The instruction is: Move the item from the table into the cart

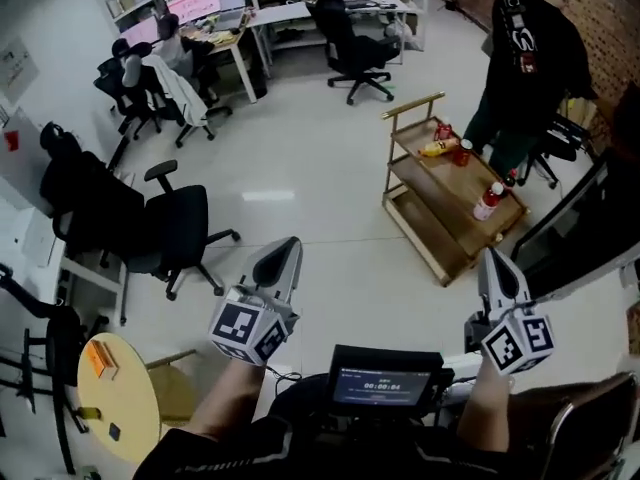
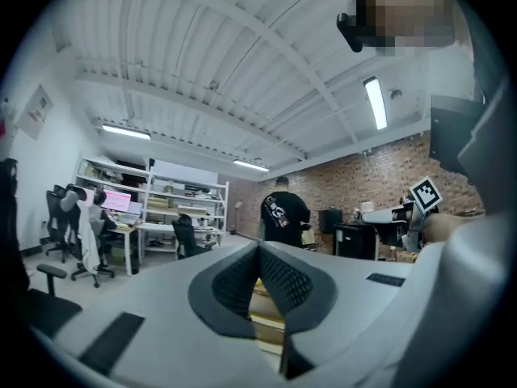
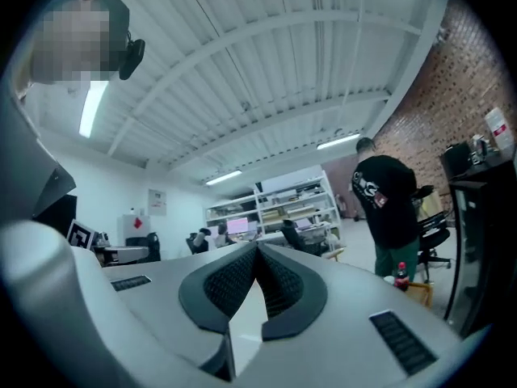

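A: Are we carrying anything yet?
B: No. We're holding the left tongs [image 1: 284, 256] and right tongs [image 1: 496, 265] pressed together, empty. The orange item [image 1: 101, 359] is lying on the yellow table [image 1: 125, 408], well apart from the cart [image 1: 455, 216]; we're probably just beginning.

No text reads with certainty.

- Screen [image 1: 385, 384]: one line of digits, like a timer, too blurred to read.
- Shirt [image 1: 535, 48] of the standing person: white print, illegible.
- Poster [image 1: 16, 66] on the left wall: illegible.
- Red diamond sign [image 3: 139, 221] on a white surface: characters not resolvable.
- Left gripper [image 1: 284, 250] and right gripper [image 1: 494, 260]: black-and-white square code markers on their cubes, no lettering.
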Demonstrator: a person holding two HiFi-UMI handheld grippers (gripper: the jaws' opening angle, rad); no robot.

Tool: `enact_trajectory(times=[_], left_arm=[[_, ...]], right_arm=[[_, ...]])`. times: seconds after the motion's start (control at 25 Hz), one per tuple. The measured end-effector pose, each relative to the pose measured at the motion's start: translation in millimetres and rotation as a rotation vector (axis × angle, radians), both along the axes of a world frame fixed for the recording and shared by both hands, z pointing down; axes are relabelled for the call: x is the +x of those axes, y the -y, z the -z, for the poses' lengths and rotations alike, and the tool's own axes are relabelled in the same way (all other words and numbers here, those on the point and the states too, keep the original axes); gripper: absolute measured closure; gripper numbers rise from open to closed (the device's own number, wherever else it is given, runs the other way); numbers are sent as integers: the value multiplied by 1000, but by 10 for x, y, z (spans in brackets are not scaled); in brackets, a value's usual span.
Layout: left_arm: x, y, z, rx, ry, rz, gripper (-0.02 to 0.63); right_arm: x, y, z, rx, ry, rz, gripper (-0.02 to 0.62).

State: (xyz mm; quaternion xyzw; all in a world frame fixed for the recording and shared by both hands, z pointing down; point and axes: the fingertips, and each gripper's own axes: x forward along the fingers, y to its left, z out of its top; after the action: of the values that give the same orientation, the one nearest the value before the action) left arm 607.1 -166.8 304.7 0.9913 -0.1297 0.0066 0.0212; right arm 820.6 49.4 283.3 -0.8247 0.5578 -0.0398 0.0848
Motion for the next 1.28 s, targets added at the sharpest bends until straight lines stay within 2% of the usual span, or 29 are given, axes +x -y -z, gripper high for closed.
enact_trajectory(times=[0.2, 0.36, 0.64, 0.96, 1.12, 1.28], left_arm=[[-869, 553, 2, -8, -6, 169, 603], [-1759, 1122, 29, 4, -24, 276, 603], [-3592, 2142, -100, -15, -27, 452, 603], [-5545, 2957, -405, -57, -28, 738, 603], [-6336, 3178, -477, -78, -18, 916, 603], [-6902, 3247, -423, -71, -3, 1071, 603]], right_arm=[[-510, 1038, -113, -22, 8, 174, 595], [-1212, 1849, -78, -35, -16, 271, 595], [-2793, 3488, -89, -53, -42, 444, 595], [-4709, 5082, -308, -65, -49, 747, 595], [-5585, 5789, -403, -63, -38, 936, 595], [-6329, 6361, -452, -62, -30, 1124, 595]])
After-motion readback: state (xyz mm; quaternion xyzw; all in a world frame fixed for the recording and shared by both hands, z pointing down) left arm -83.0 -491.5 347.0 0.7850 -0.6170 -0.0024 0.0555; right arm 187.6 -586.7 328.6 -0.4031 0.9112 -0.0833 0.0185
